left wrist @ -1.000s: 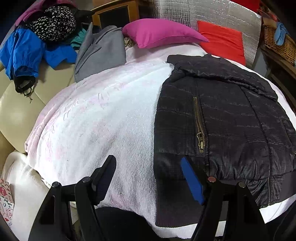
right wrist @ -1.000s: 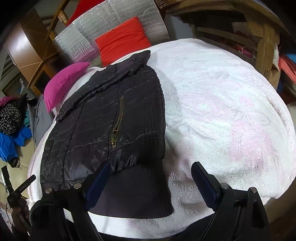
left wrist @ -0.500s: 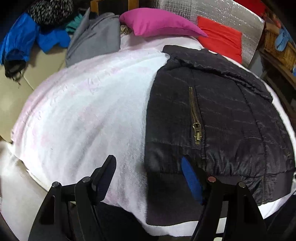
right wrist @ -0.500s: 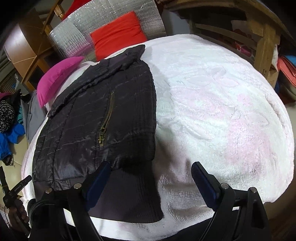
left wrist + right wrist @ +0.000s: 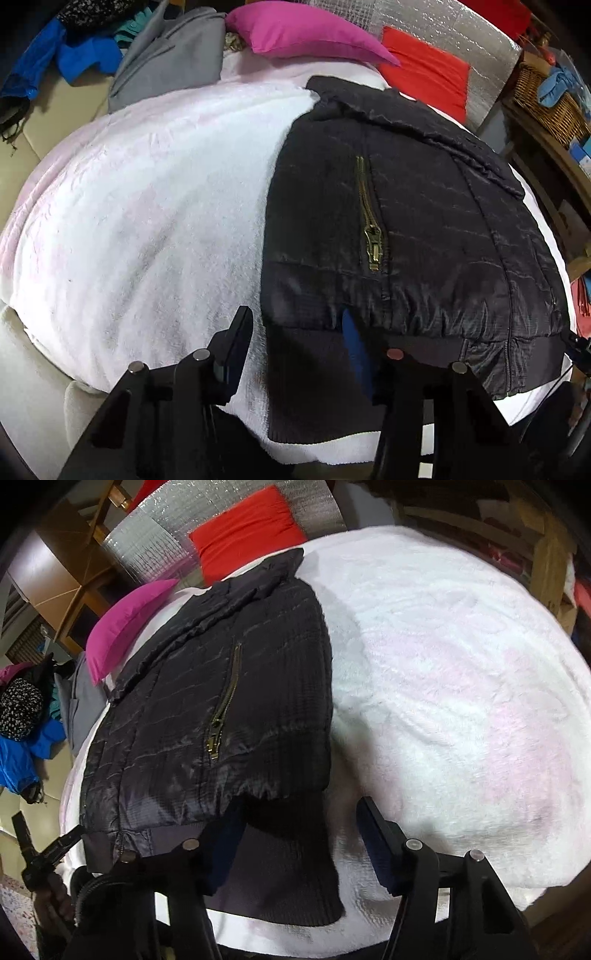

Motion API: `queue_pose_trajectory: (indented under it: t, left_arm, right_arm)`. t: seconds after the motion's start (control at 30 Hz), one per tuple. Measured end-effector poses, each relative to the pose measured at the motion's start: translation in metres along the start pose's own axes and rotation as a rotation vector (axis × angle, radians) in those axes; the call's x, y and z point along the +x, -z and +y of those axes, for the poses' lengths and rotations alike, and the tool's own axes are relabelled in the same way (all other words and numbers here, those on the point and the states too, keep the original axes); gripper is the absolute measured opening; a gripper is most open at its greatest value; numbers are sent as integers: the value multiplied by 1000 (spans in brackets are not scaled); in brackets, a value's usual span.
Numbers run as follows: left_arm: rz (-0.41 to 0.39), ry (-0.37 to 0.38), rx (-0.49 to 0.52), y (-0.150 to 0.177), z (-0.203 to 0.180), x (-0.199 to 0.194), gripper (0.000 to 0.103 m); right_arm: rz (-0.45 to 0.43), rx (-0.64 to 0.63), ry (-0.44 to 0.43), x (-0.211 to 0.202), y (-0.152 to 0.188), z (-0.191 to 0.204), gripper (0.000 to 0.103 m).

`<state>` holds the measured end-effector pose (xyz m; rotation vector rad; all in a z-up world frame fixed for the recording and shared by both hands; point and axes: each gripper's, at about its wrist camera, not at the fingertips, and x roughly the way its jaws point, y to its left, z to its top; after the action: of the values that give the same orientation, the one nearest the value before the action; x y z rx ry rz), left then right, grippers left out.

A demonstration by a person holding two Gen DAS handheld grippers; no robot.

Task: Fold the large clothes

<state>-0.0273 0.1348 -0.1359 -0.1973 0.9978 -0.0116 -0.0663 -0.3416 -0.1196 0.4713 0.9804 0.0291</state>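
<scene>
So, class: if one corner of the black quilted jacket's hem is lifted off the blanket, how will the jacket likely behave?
The black quilted jacket will probably drape and sag rather than hold its shape; it already lies folded on the white blanket. Its sheen suggests a slick shell that may slip in a tool. The puffy quilting hints that it is light for its bulk, though the ribbed hem band should grip better.

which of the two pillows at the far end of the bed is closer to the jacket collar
The pink pillow: its pointed corner ends just above the black jacket collar, while the red pillow leans farther back against the silver foil panel.
</scene>
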Motion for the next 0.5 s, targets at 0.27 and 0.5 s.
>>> queue_pose_trajectory:
  t: [0.27, 0.5]
  left_arm:
    - [7, 45, 20, 1, 0, 1, 52]
    - [27, 126, -47, -3, 17, 10, 52]
  right_arm:
    - [19, -28, -34, 6, 0, 9, 48]
    - [62, -14, -73, 15, -1, 2, 50]
